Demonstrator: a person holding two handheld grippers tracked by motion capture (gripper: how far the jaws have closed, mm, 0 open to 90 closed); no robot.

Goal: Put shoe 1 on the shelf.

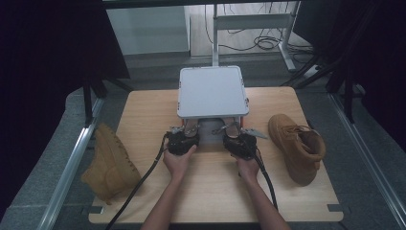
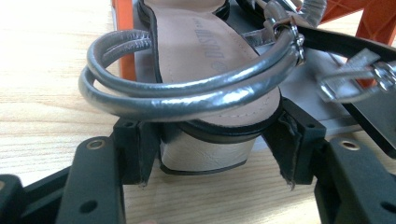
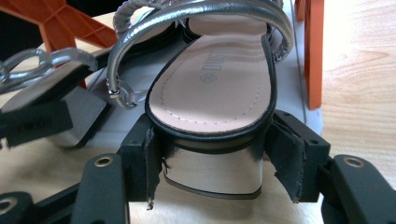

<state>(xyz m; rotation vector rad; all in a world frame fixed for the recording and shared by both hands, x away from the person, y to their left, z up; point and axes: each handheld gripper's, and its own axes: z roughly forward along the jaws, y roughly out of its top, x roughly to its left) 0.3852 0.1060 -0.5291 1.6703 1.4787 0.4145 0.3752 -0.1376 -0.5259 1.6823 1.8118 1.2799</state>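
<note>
A: The left gripper [image 2: 212, 154] is clasping the block heel of a silver sandal [image 2: 205, 70], its pads pressing on both sides of the heel, while the double ankle strap is arching just above the jaws.

B: And the right gripper [image 3: 212, 163]?

A: It is doing the same with the other silver sandal [image 3: 217, 79]: the heel is sitting between the jaws, and the pads are touching its two flanks. Both sandals are lying straight ahead of the grippers, toes pointing away under the grey shelf [image 1: 213, 91] with orange legs, heels resting on the worktop [image 1: 143, 110].

B: So the step in hand looks like drawing the pair out from under that shelf?

A: That is my reading. To do it well, the person should be keeping each grip low on the heel, below the straps, and pulling straight back, so that no buckle is snagging on an orange leg.

B: Anything beside them to mind?

A: A tan boot [image 1: 298, 146] is standing well to the right of the right gripper, and another tan boot [image 1: 109, 163] is lying to the left of the left gripper; both are well apart from the path.
</note>
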